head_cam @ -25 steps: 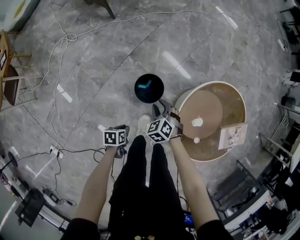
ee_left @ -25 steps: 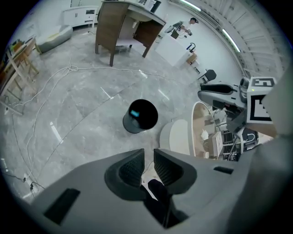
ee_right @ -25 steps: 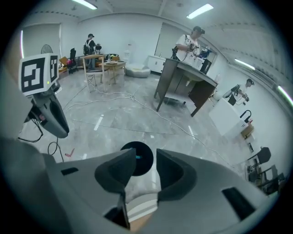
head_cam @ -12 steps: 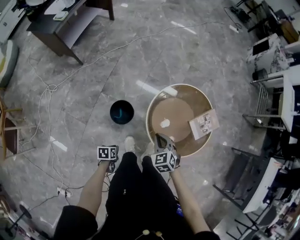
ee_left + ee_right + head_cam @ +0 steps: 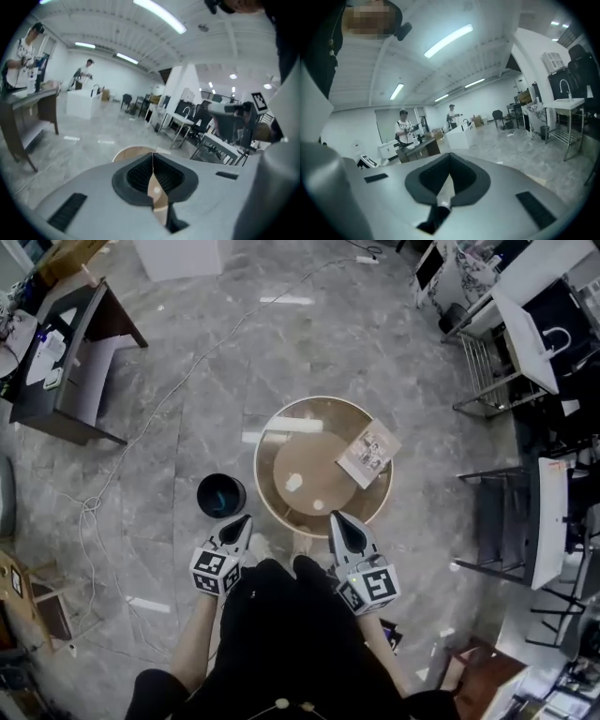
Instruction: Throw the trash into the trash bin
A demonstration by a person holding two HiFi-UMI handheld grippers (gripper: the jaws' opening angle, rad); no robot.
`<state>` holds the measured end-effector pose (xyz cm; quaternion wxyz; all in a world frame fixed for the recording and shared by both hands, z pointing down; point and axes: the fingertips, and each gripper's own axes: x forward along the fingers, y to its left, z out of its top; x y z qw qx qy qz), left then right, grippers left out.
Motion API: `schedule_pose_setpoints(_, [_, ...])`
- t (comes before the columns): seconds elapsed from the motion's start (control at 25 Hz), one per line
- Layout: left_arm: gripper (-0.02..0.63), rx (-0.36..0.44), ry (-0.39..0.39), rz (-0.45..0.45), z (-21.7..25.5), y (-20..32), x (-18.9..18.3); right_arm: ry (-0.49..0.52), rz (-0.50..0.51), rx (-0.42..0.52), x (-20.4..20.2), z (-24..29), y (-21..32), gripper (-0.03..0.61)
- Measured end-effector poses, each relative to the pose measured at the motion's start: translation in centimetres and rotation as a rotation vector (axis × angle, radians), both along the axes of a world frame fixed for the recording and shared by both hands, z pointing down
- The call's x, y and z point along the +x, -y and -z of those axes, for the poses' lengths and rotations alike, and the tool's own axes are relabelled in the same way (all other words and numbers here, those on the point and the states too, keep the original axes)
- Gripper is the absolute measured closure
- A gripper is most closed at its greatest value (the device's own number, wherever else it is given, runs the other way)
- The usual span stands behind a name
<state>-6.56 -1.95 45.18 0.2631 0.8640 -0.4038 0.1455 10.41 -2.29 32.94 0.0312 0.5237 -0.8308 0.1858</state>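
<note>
Trash: a white scrap (image 5: 293, 483) and a smaller scrap (image 5: 319, 505) lay on the round desk (image 5: 323, 413), toward its near side. A printed card (image 5: 368, 453) sat on the desk's far right. The trash bin (image 5: 221, 496) stood on the floor just beside the desk, at its left. The left claw (image 5: 242, 523) and right claw (image 5: 342, 521) were each pressed together and empty, poised at the desk's near edge, apart from both scraps. Judged: pickup not yet begun. Best to spread one claw, lower it squarely over the nearer scrap, pinch lightly, and release only above the bin's mouth.
</note>
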Motion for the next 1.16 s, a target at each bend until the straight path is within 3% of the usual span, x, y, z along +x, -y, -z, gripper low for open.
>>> schedule_pose_setpoints(0.16, [0.606,0.271,-0.150,-0.063,11.0,2.6,4.0,-0.008,0.034,0.098,0.9,3.9,-0.6,0.577])
schedule_pose_setpoints(0.32, [0.607,0.471,-0.201,-0.107,19.2,3.7,6.4,-0.051,0.054,0.196,1.1,7.3,-0.4,0.577])
schedule_pose_setpoints(0.4, [0.607,0.533,-0.209,-0.115,21.7,3.6,6.8,-0.052,0.055,0.227,1.1,8.7,-0.6,0.577])
schedule_pose_setpoints(0.6, [0.607,0.569,-0.160,-0.142,23.4,2.3,7.0,-0.013,0.044,0.251,1.5,10.2,-1.4,0.577])
schedule_pose_setpoints(1.16, [0.607,0.538,-0.176,-0.154,23.0,1.3,7.8,-0.008,0.011,0.220,2.9,9.4,-1.8,0.577])
